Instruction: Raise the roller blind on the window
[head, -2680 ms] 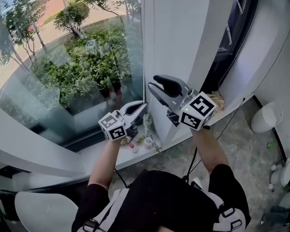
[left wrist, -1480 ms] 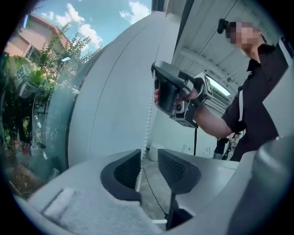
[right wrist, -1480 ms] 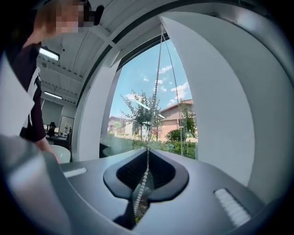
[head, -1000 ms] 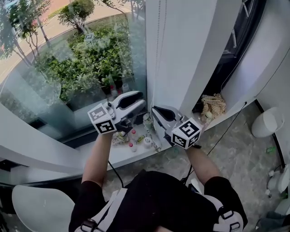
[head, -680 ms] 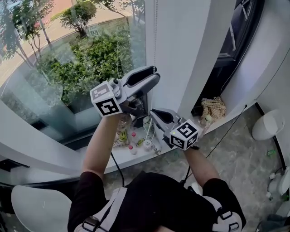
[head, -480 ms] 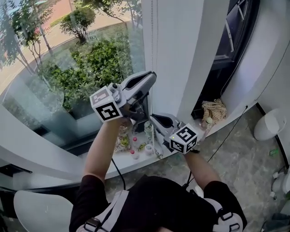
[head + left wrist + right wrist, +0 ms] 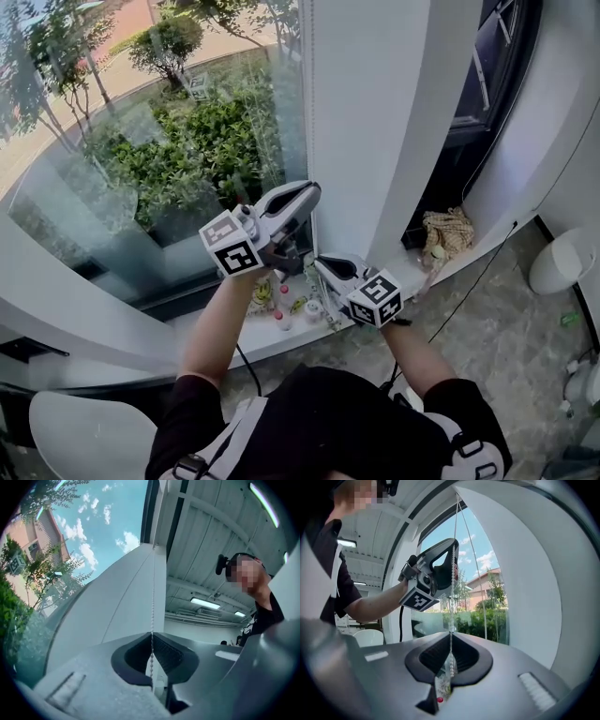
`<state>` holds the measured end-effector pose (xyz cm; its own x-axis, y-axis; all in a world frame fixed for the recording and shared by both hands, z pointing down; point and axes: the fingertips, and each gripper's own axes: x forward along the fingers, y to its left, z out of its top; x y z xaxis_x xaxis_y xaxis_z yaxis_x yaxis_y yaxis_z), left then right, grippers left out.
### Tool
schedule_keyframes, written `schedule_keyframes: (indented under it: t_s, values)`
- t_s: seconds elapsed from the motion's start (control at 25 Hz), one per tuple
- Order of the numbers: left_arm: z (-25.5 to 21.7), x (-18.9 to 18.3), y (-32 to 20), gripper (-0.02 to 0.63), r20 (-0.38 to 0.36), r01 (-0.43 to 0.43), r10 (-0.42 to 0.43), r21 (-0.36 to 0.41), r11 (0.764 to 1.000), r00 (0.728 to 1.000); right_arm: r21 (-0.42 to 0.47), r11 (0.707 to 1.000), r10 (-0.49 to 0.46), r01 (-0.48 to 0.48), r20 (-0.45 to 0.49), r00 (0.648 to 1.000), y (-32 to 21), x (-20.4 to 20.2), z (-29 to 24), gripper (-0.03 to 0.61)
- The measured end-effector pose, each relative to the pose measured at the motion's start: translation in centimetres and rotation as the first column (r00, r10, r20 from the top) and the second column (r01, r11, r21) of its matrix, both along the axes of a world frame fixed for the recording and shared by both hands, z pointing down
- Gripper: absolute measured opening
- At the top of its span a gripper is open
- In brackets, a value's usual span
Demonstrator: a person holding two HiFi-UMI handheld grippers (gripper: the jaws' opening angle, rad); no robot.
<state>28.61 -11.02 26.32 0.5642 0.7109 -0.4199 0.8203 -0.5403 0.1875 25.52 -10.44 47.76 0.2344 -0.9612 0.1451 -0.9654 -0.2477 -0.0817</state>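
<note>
The bead chain (image 7: 153,602) that works the roller blind runs taut up from the left tongs (image 7: 151,637) beside the white pillar (image 7: 375,112). The blind itself lies somewhere above both tongs and is not in view. The main risk, as I judge it, is that the thin beads slip between the pads on a hard pull, or that a pull slanted away from the pillar makes the chain jump its wheel at the top. Both tongs also pinch the same strand, so a tug by one against the other would only strain it. A pull on the other strand (image 7: 479,597), just beside the right tongs (image 7: 451,634), would probably turn the blind the wrong way. The left tongs have just been closing and are now clenched on the chain. The right tongs sit below them, also clenched on it, with loose beads hanging under the pads. Below the right tongs is the windowsill (image 7: 253,333) with small bottles (image 7: 281,314).
</note>
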Motion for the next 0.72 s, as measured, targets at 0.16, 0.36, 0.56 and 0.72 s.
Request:
schedule_keyframes:
  t_s: [0.16,0.36,0.56,0.72]
  values:
    - [7.7,0.0,0.1,0.008,0.078,0.049,-0.052,0.039,0.998,0.996,-0.173,0.985,-0.004,0.021,0.096,0.995,-0.1,-0.5,7.7,0.011]
    - [11.5,-0.5,-0.4,0.009,0.123,0.070,-0.068,-0.017,0.997,0.990,-0.218,0.975,-0.013,0.043,0.139,0.990,1.1,-1.2,11.0,0.045]
    - [11.5,-0.2,-1.0,0.011,0.127,0.082,-0.086,0.035,0.996,0.988,-0.048,0.999,0.005,0.001,0.131,0.991,1.3,-0.8,6.3,0.098]
    - [11.3,0.1,-1.0,0.011,0.128,0.078,-0.082,0.034,0.996,0.988,0.060,0.997,0.042,-0.045,0.052,0.998,1.9,0.3,1.4,0.097]
